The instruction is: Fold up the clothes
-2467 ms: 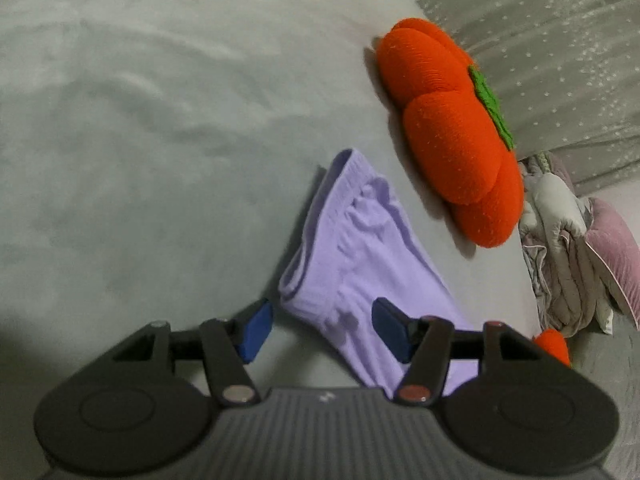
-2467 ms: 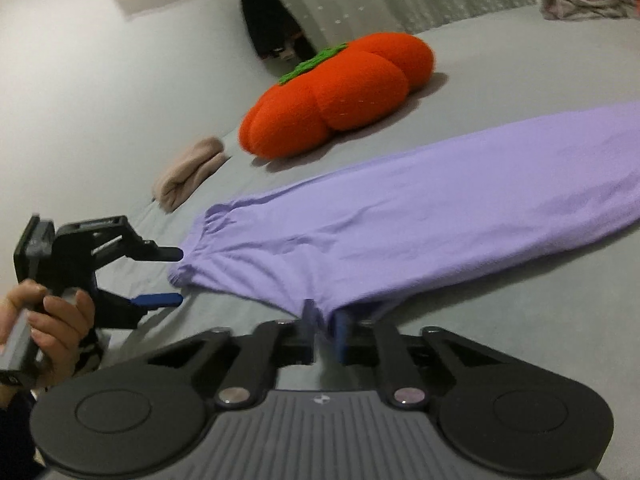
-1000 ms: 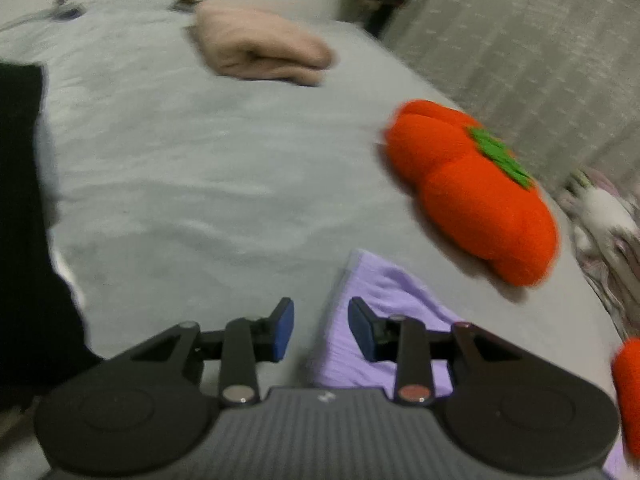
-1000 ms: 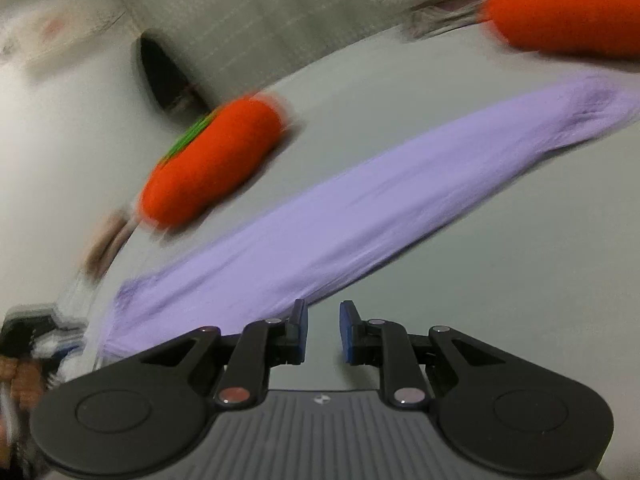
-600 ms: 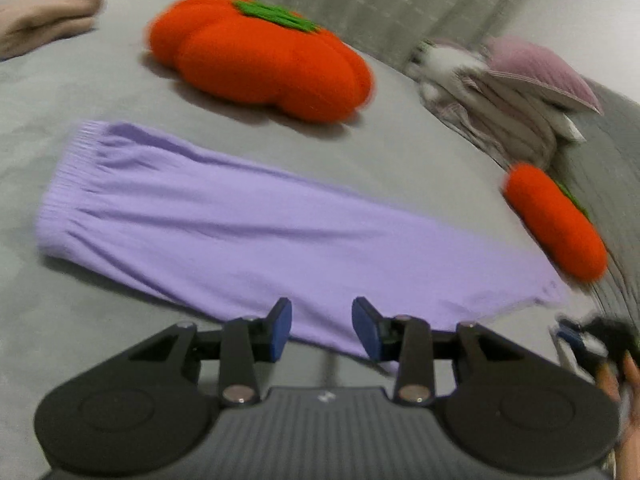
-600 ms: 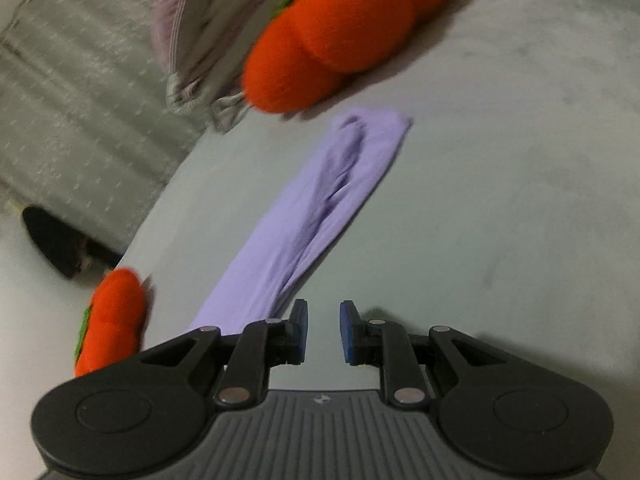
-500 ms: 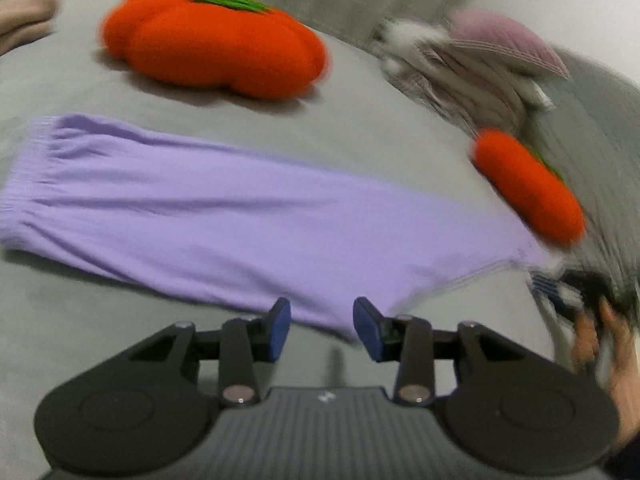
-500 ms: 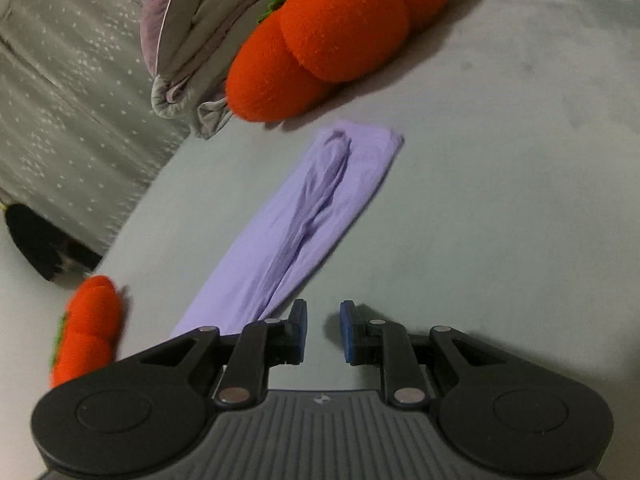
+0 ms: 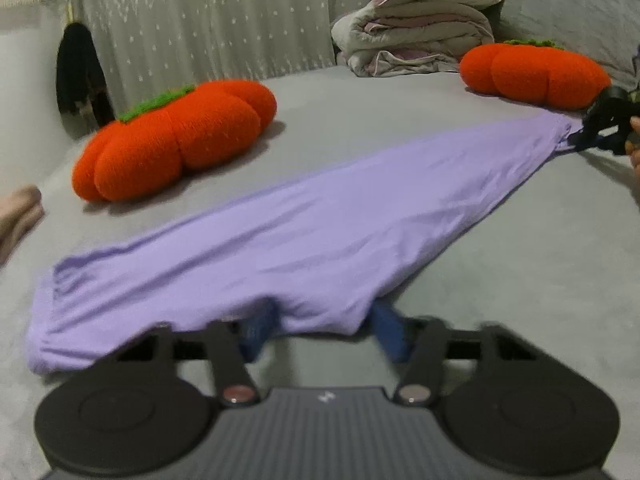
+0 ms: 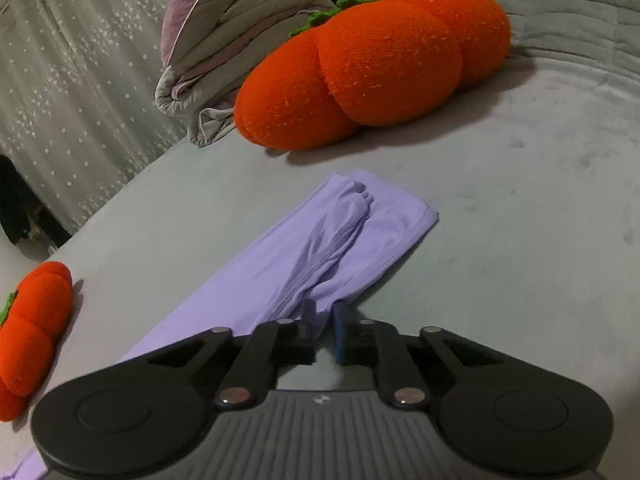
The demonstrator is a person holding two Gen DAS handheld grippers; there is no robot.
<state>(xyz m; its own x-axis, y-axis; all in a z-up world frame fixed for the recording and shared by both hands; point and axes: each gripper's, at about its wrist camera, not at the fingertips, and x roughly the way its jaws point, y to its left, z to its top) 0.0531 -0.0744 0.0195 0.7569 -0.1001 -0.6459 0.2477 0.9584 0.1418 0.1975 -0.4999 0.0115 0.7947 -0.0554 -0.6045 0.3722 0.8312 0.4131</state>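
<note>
Long purple trousers [image 9: 320, 220] lie stretched out flat on the grey bed [image 9: 520, 280]. My left gripper [image 9: 322, 334] is open at their near edge close to the waistband, and the cloth drapes over both blue fingertips. In the right wrist view the cuff end of the trousers [image 10: 360, 232] lies folded double. My right gripper [image 10: 325, 326] is shut on the near edge of the trousers just short of that cuff. In the left wrist view the right gripper [image 9: 600, 132] shows far right, with the cloth drawn to a point at it.
Two orange pumpkin cushions [image 9: 176, 136] [image 9: 532, 74] lie beyond the trousers. A folded quilt with a pink pillow [image 9: 416, 40] is stacked at the back. A beige garment [image 9: 16, 216] lies at the left edge. A person's hand [image 9: 634, 148] holds the right gripper.
The left gripper swung round from the waistband to the trousers' long edge and opened wide under it. The right gripper let go, moved to the cuff end and closed on the cloth.
</note>
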